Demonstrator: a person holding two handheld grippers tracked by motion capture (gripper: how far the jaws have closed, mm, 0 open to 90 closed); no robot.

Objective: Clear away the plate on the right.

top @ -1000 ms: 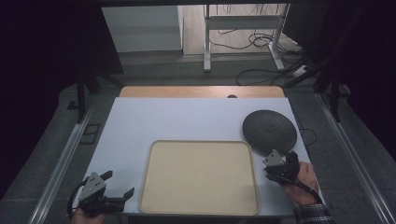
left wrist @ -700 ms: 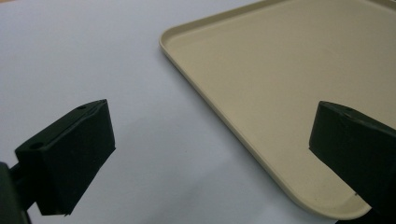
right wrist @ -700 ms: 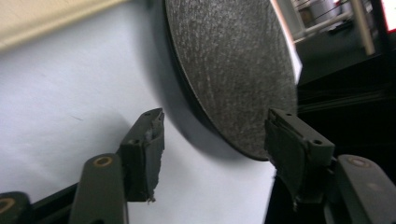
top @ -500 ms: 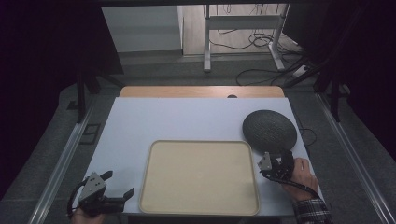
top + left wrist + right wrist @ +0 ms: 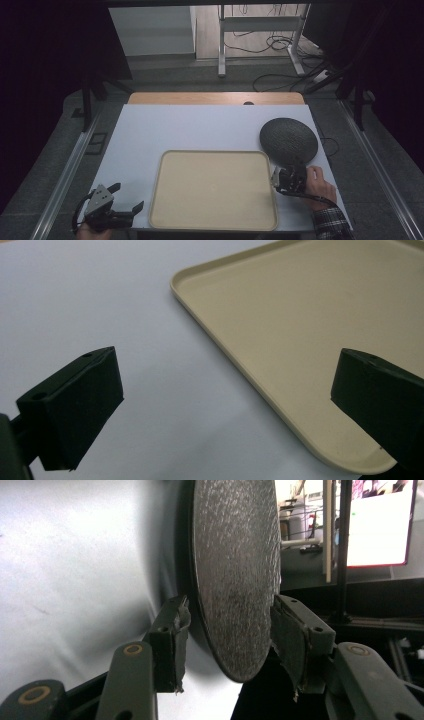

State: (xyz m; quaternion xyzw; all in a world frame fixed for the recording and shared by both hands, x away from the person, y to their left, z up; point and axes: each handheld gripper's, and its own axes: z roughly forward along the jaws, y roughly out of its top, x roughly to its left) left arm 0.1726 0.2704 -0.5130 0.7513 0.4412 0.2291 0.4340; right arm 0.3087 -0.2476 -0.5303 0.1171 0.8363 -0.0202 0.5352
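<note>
A dark round textured plate [image 5: 289, 140] lies on the white tabletop [image 5: 190, 127] at the right, just beyond the tray's far right corner. My right gripper [image 5: 286, 180] is at the plate's near rim, held by a hand in a plaid sleeve. In the right gripper view the plate [image 5: 235, 580] stands edge-on between the two jaws, whose pads press its rim from both sides, so this gripper [image 5: 229, 630] is shut on it. My left gripper [image 5: 127, 196] rests open at the table's near left corner. Its jaws [image 5: 225, 390] stand wide apart with nothing between them.
A large beige tray [image 5: 215, 152] with a low rim lies bare at the front middle of the table; its corner [image 5: 225, 355] reaches between my left jaws' line of sight. A wooden strip [image 5: 215, 98] runs along the table's far edge. Cables lie on the floor beyond.
My right gripper has shifted slightly left and nearer along the plate's near rim and its jaws now sit on that rim. The left gripper and the tray have not moved.
</note>
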